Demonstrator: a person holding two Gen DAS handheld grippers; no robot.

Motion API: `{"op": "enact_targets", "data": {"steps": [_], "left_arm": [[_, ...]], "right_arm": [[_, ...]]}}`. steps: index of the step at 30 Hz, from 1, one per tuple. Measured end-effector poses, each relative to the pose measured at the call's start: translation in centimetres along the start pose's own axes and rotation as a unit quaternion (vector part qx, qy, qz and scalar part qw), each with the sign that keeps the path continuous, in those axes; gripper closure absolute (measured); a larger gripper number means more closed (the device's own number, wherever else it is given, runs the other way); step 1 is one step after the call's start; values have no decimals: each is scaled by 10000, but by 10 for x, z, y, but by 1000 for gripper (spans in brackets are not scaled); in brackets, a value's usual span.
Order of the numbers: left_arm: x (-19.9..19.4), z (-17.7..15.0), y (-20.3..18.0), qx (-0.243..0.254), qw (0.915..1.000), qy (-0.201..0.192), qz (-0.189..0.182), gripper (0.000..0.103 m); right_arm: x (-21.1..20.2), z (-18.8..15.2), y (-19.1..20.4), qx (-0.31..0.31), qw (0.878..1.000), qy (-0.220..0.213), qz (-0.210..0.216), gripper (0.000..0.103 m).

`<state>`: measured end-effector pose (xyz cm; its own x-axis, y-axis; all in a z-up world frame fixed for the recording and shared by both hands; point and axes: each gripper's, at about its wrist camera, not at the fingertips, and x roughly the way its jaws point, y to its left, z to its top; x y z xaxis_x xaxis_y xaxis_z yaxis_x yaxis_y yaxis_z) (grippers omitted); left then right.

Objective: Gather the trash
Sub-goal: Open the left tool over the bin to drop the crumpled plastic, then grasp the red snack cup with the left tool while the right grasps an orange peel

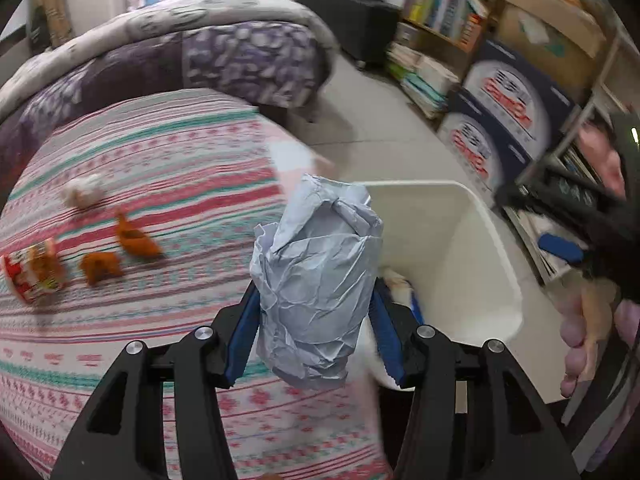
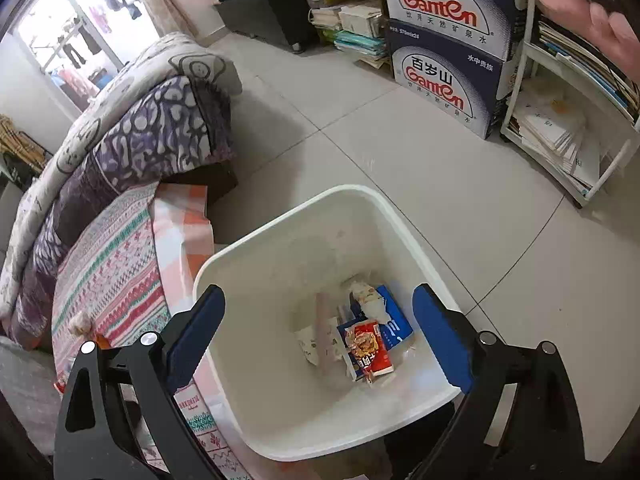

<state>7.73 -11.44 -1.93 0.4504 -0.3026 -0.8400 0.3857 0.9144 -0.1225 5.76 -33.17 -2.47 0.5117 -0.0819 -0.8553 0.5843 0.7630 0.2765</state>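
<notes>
My left gripper is shut on a crumpled pale grey paper ball, held above the striped bed cover near the rim of the white bin. On the bed lie orange peel pieces, a red snack wrapper and a white tissue wad. My right gripper is open and empty, above the white bin. In the bin lie a red and blue wrapper and paper scraps.
The bed with striped cover and purple quilt is on the left. Stacked Ganten water boxes, a white shelf with books and bookcases stand along the right. Tiled floor lies between.
</notes>
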Motion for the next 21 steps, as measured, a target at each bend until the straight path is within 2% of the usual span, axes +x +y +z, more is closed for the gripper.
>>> {"op": "enact_targets", "data": {"steps": [6,7,8,10,11,17,21], "left_arm": [[12,-1,-34,270,9983,84,-503,49],[12,0,-39,303,9975,48,-643,47],[13,1,-41,317,9970,17,-710,39],[11,3,-42,297,9959,-62,-847,31],[11,5,-41,280,9958,-73,-869,30],[7,9,-15,37,9984,-60,-564,28],[-1,7,14,-188,9998,-78,-31,28]], "right_arm": [[-5,5,-11,263,9996,-82,56,12],[-5,6,-12,280,9996,-86,61,12],[-5,6,-12,285,9995,-86,67,12],[-5,5,-11,285,9995,-91,80,12],[-5,5,-10,283,9995,-105,81,12],[-12,1,7,76,9995,-269,122,12],[-9,-8,30,-239,9993,-198,225,12]]}}
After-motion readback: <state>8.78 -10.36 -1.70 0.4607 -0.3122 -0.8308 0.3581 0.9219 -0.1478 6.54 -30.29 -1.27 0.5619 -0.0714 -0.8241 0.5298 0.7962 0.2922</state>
